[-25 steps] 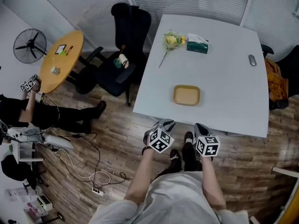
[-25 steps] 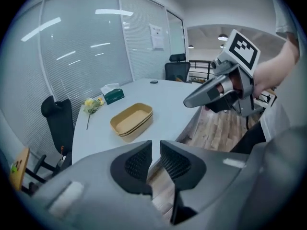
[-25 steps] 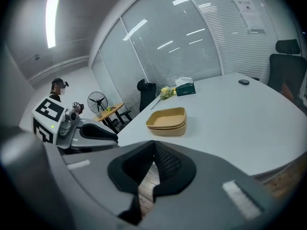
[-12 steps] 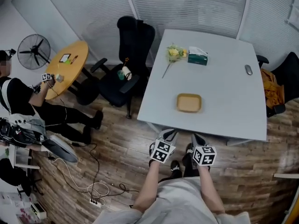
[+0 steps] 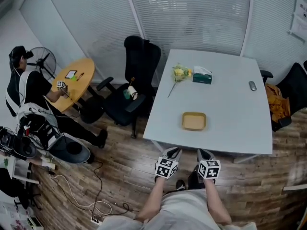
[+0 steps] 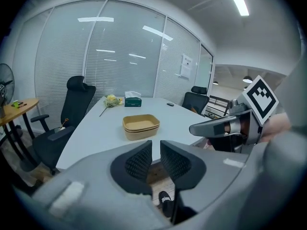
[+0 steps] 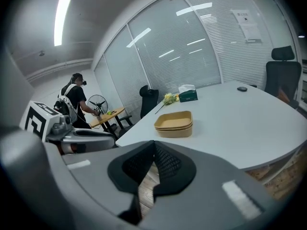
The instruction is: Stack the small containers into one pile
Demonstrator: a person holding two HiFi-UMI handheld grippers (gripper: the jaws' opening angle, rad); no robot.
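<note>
A pile of tan shallow containers (image 5: 194, 121) nested one in another sits near the front edge of the white table (image 5: 230, 109). It also shows in the left gripper view as containers (image 6: 140, 126) and in the right gripper view as containers (image 7: 173, 123). Both grippers hang short of the table edge, over the wooden floor, close to my body. My left gripper (image 5: 172, 153) (image 6: 156, 150) holds nothing, with a narrow gap between its pads. My right gripper (image 5: 204, 154) (image 7: 154, 150) has its pads touching, nothing between them.
At the table's far side lie a green tissue box (image 5: 202, 74), a yellow flower (image 5: 179, 73) and a mouse (image 5: 252, 86). A black office chair (image 5: 134, 80) stands at the table's left. Further left, a person (image 5: 29, 90) stands by a round wooden table (image 5: 72, 80).
The head view has pulled back from the table, and both grippers now sit lower in it, nearer my body. The person at the left has stood up by the round table.
</note>
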